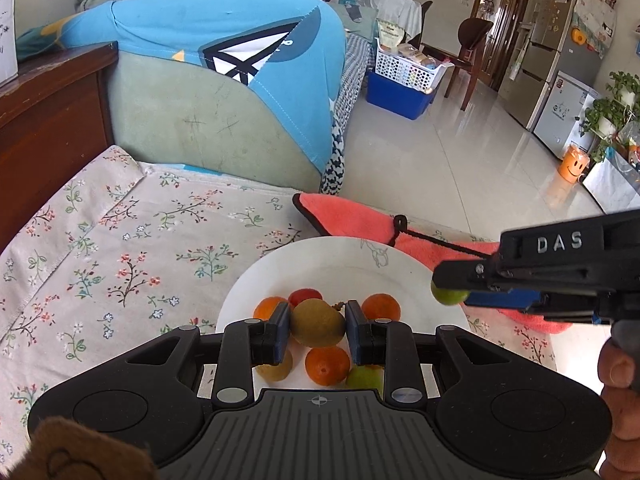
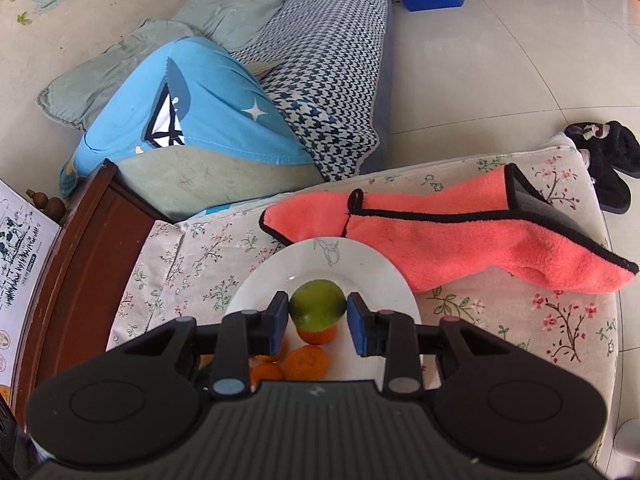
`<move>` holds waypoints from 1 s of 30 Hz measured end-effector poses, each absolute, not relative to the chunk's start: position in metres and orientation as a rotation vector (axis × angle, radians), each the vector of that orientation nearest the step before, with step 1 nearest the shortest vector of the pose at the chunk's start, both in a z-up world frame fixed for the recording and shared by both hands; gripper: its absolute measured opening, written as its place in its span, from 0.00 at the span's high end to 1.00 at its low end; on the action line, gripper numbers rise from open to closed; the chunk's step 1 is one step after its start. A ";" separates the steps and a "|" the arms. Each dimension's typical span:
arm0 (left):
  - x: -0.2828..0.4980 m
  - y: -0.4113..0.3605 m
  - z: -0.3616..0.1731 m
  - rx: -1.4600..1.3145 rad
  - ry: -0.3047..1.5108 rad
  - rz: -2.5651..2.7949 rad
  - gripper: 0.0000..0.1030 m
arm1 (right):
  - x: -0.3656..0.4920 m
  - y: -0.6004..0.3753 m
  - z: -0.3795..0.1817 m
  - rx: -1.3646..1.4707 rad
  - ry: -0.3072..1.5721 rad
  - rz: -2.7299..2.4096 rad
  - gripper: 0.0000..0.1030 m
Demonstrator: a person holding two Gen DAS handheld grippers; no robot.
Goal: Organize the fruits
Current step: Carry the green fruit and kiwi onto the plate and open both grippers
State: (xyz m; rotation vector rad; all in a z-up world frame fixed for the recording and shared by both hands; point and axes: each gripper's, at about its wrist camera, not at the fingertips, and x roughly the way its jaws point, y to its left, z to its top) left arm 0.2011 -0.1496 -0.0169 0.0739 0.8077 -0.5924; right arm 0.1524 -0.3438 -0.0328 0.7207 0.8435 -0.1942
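Observation:
A white plate on the floral cloth holds several fruits: oranges, a red one and green ones. My left gripper is shut on a brownish-green kiwi-like fruit above the plate. My right gripper is shut on a green fruit above the plate, over oranges. In the left wrist view the right gripper comes in from the right at the plate's rim with the green fruit.
A coral-pink towel lies behind and right of the plate. A sofa arm with a blue cover stands behind the table. A dark wooden cabinet borders the left. Black slippers lie on the floor.

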 end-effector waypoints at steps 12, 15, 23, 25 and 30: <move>0.228 -0.169 -0.033 0.073 0.801 -0.604 0.74 | 0.152 -0.346 -0.053 0.777 0.924 -0.205 0.69; 0.231 -0.172 -0.036 0.068 0.807 -0.605 0.74 | 0.152 -0.346 -0.058 0.793 0.943 -0.207 0.69; 0.231 -0.172 -0.034 0.045 0.795 -0.600 0.64 | 0.150 -0.350 -0.062 0.832 0.951 -0.224 0.67; 0.229 -0.170 -0.029 0.036 0.779 -0.587 0.48 | 0.149 -0.350 -0.059 0.833 0.939 -0.219 0.67; 0.225 -0.161 -0.014 0.017 0.779 -0.577 0.39 | 0.149 -0.350 -0.053 0.821 0.928 -0.202 0.66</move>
